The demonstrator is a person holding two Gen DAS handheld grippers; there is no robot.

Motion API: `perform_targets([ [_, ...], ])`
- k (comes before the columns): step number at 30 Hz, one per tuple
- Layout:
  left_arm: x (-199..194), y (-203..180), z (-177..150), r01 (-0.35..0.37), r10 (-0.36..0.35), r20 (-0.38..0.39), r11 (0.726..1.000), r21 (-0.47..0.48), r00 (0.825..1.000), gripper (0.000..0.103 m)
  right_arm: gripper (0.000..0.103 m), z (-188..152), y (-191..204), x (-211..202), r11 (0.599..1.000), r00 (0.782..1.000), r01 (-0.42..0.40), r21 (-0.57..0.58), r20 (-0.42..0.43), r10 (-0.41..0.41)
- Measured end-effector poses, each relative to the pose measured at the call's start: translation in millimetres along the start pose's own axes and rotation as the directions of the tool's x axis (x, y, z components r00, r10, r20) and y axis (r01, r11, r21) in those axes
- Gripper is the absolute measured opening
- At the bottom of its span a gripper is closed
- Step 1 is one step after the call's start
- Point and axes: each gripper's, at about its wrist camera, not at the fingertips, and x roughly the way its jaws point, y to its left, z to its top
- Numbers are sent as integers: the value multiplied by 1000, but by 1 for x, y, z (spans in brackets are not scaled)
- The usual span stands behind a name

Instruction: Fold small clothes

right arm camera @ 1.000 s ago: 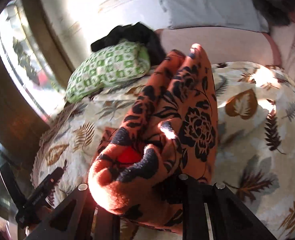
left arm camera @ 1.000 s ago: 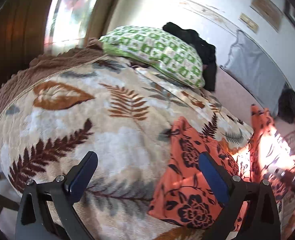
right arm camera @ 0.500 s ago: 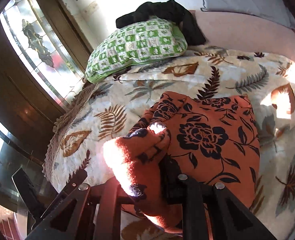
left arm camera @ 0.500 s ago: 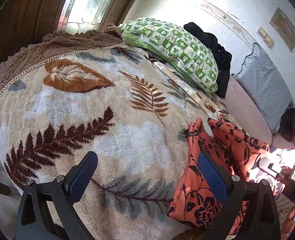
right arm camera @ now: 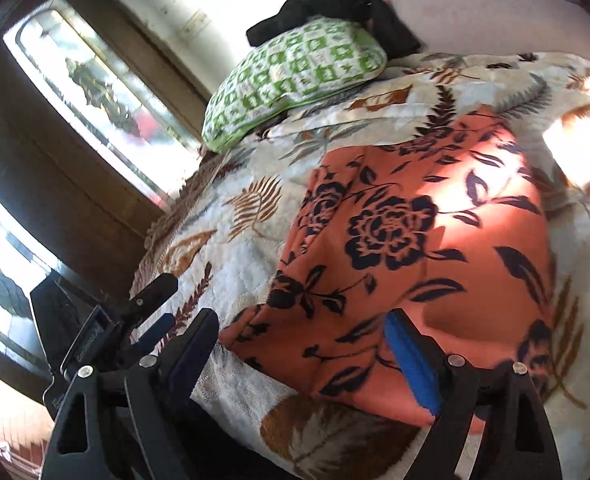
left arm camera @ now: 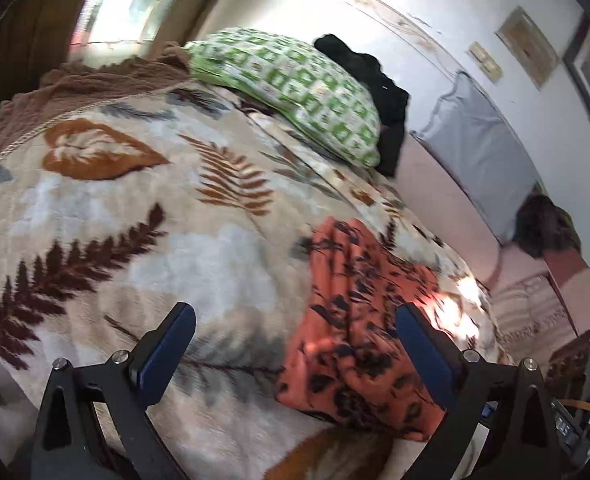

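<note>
An orange garment with dark flowers [right arm camera: 415,232] lies folded flat on the leaf-patterned blanket [right arm camera: 239,264]. My right gripper [right arm camera: 303,320] hovers at the garment's near edge. Its jaws are opening, and the near corner of the cloth lies between them with neither pad pressing on it. In the left wrist view the same garment [left arm camera: 347,300] sits just ahead of the right finger. My left gripper [left arm camera: 295,320] is open over bare blanket [left arm camera: 115,220] and holds nothing. It also shows at the lower left of the right wrist view, left gripper [right arm camera: 161,302].
A green-and-white checked pillow [left arm camera: 295,92] lies at the far end of the bed with black clothing [left arm camera: 375,80] behind it. A grey pillow [left arm camera: 483,152] leans on the wall. A window [right arm camera: 95,80] runs along the left. The blanket's near edge drops off just below the grippers.
The right gripper came down with the bunched cloth, laid it over the rest of the garment, and its jaws went from shut to wide apart. The left gripper stayed open.
</note>
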Motion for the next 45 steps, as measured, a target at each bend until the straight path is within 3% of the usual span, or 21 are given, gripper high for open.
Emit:
perform_targets([
  [4,13,-41,-20,67,-59,-113,996,67,992,100,88,-10,-36,-26,994,999,5,110,50,-10],
  [9,56,-60,-32,-16,39,-246,995,94,968,100,88,-11,-59,-37,985,998,-24,173,69,12],
  [11,64,-60,-29,-23,40,-261,997,68,965,93,88,-9,-64,-38,983,997,-36,180,73,23],
  [12,67,-63,-26,-21,40,-260,997,75,965,73,88,-9,-66,-38,982,997,-41,182,74,28],
  [13,72,-66,-23,-17,44,-275,995,100,960,30,88,-10,-68,-40,981,997,-45,187,77,31],
  [14,76,-68,-20,-21,57,-296,992,123,954,13,88,-10,-71,-39,980,996,-49,194,77,35],
  [18,40,-68,-7,-32,50,-155,992,121,987,13,88,-11,-79,-41,974,996,-57,221,82,39],
  [20,29,-67,-12,-55,72,-110,987,151,991,13,88,-9,-79,-44,975,995,-61,213,92,42],
  [22,53,-47,-29,-119,142,-167,983,139,976,13,88,-8,-79,-43,979,995,-50,196,94,32],
  [23,71,-30,-37,-153,174,-232,983,106,957,14,88,-8,-80,-39,980,996,-44,195,82,29],
  [24,80,-17,-42,-135,149,-269,988,69,952,16,88,-7,-81,-35,979,997,-44,201,67,31],
  [27,69,-27,-33,-111,131,-231,989,99,964,19,89,-6,-78,-30,983,998,-37,182,48,29],
  [29,73,-26,-34,-113,140,-236,986,123,962,20,89,-3,-75,-29,985,998,-41,165,53,33],
  [33,70,-21,-34,-101,119,-252,991,85,960,21,89,7,-69,-29,987,996,-69,143,61,61],
  [36,56,-31,-25,-132,149,-256,988,81,955,29,89,8,-75,-16,985,998,-67,157,24,65],
  [38,36,-48,-12,-153,173,-171,980,125,970,31,89,6,-85,-6,981,998,-62,181,-12,65],
  [40,23,-75,4,-121,142,-99,973,196,985,41,89,5,-90,-6,976,995,-93,196,-2,95],
  [43,41,-110,21,3,32,-109,952,307,994,49,91,4,-95,-5,968,992,-122,219,1,125],
  [45,86,-115,20,-53,117,-151,926,374,982,49,92,4,-97,-4,965,990,-135,225,0,139],
])
